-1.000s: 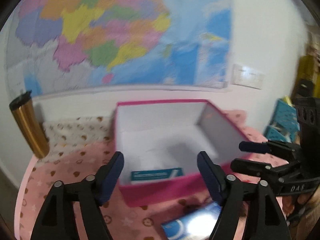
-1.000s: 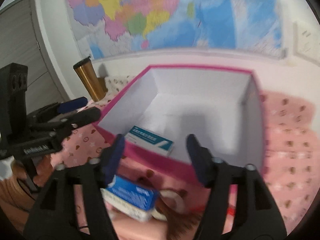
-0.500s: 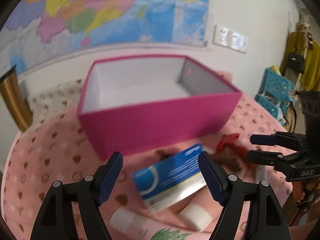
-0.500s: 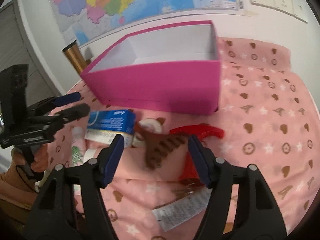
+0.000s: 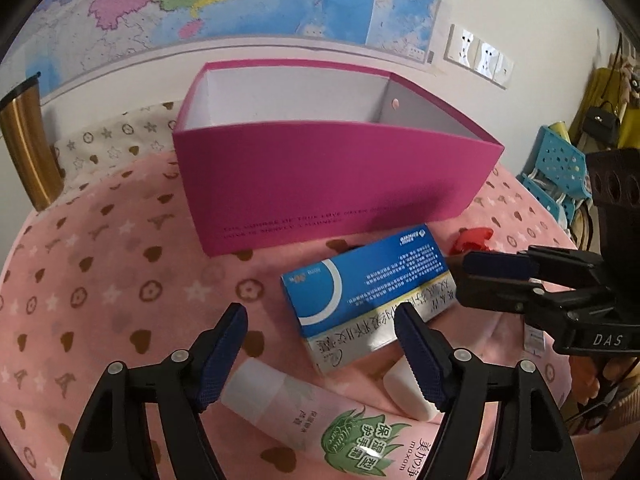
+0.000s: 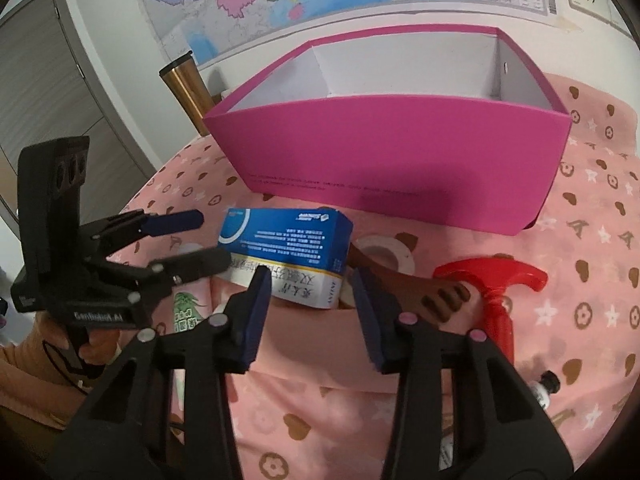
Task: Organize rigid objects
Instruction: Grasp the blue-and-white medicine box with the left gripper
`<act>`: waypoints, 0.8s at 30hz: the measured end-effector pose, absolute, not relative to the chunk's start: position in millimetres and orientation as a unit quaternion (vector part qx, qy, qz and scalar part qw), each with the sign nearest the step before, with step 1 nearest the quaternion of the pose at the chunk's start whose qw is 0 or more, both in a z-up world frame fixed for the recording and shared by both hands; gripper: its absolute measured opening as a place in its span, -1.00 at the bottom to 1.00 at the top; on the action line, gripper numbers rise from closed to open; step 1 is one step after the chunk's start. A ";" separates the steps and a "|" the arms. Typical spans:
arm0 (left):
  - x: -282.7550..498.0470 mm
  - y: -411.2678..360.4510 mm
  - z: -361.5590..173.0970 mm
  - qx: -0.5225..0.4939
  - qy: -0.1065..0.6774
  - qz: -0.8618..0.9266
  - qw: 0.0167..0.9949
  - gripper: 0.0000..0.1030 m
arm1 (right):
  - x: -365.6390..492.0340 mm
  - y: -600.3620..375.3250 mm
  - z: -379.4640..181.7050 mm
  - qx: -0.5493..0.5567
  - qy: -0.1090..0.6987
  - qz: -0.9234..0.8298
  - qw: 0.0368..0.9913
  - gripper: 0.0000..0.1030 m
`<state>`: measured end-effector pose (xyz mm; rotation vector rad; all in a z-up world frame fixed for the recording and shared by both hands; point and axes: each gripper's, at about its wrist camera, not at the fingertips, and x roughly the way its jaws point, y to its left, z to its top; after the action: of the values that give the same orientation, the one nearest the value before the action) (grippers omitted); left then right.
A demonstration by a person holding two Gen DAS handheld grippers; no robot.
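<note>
Left wrist: blue-white carton (image 5: 362,294) lies flat before magenta box (image 5: 332,184); both claws released, jaws just narrowing.

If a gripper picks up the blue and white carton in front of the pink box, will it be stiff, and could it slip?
The blue and white carton looks like thin cardboard, so probably light, and fairly stiff unless squeezed hard. Its glossy print suggests it might slip a little. It lies flat on the pink cloth, so pushing should slide it, not roll it.
</note>
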<state>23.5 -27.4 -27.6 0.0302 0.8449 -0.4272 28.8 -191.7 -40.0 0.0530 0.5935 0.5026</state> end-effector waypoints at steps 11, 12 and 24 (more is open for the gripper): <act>25.3 -29.8 -37.6 0.001 0.431 -0.245 0.869 0.21 | 35.7 -187.6 -46.7 0.034 0.295 0.249 0.922 -0.26; 26.1 -29.5 -38.4 -0.003 0.433 -0.249 0.866 0.19 | 36.3 -186.7 -47.0 0.034 0.295 0.250 0.922 -0.26; 26.1 -29.3 -38.9 -0.016 0.438 -0.256 0.862 0.18 | 39.3 -182.2 -48.8 0.033 0.297 0.249 0.921 -0.27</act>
<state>26.1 -29.3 -38.9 -0.0333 0.9185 -0.5364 39.4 -182.2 -48.8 0.0674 0.6106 0.5120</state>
